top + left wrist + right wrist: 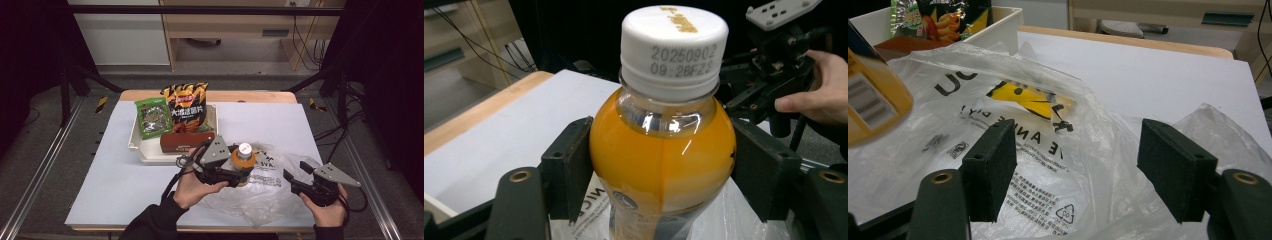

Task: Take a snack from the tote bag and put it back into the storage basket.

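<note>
**A:** What are you holding, and where?

**B:** Your left claw [659, 165] is pinching a bottle [663, 150] by its rounded shoulder, one pad on each side. The bottle stands upright between the jaws, over the near edge of the bag [260, 192] that lies crumpled on the counter [115, 175]. Your right claw [1078, 167] is spread wide and holds nothing; it hovers just above the bag's right side.

**A:** What could go wrong?

**B:** The bottle is smooth clear plastic, curved where the pads meet it, and full of orange drink, so it is likely heavy. A light squeeze on that curve could let it slide down or tip. The bag is thin, glossy film with black print, wrinkled and limp; its mouth is hard to make out. If your right claw does not catch and lift an edge, the bottle may land on top of the film instead of inside, or push the bag away.

**A:** Anything else nearby?

**B:** Beyond your left claw sits a white tray [134, 142] with a green packet [152, 117], a black-and-orange chip bag [186, 107] and a brown box [182, 141]. The bottle's cap [674, 47] is white, ridged and date-stamped.
</note>
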`<action>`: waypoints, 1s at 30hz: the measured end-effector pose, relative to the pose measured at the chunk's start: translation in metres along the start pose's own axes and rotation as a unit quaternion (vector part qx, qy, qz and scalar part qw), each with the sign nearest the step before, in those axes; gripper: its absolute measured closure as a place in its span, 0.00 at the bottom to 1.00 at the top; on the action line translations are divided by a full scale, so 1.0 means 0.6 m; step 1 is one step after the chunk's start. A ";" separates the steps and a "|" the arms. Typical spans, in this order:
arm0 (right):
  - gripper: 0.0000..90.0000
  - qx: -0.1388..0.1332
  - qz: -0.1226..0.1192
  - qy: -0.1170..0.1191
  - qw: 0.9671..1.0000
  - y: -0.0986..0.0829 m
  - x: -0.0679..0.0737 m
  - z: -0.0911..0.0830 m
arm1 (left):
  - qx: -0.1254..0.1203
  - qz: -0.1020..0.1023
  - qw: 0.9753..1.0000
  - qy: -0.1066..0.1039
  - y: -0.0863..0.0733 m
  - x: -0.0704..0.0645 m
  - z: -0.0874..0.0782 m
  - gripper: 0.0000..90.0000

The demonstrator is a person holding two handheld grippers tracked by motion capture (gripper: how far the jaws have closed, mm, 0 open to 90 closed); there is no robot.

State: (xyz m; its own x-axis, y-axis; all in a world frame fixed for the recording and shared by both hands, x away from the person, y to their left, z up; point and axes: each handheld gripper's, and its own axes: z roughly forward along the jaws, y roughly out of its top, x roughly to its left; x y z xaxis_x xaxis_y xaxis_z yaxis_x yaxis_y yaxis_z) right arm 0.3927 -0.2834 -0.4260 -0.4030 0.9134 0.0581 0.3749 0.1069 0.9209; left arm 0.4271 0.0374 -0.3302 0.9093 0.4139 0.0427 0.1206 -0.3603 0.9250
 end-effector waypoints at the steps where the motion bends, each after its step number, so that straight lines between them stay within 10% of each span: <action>1: 0.35 -0.001 0.000 0.000 1.000 0.000 0.000 0.000 | 0.000 0.000 1.000 0.000 0.003 0.001 -0.005 0.33; 19: 0.31 -0.007 -0.004 0.003 1.000 0.010 0.010 -0.005 | -0.012 -0.015 0.999 0.047 0.012 0.055 -0.106 0.33; 30: 0.31 -0.003 -0.003 0.002 1.000 0.007 0.009 -0.001 | -0.017 -0.048 0.993 0.107 -0.020 0.104 -0.172 0.33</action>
State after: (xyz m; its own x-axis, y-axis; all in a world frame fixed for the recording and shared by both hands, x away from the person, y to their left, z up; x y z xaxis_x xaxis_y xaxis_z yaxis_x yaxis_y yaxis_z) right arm 0.3914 -0.2783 -0.4217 -0.4094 0.9107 0.0540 0.3666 0.1100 0.9239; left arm 0.4413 0.1540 -0.2996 0.7882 0.6147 0.0306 0.1852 -0.2842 0.9407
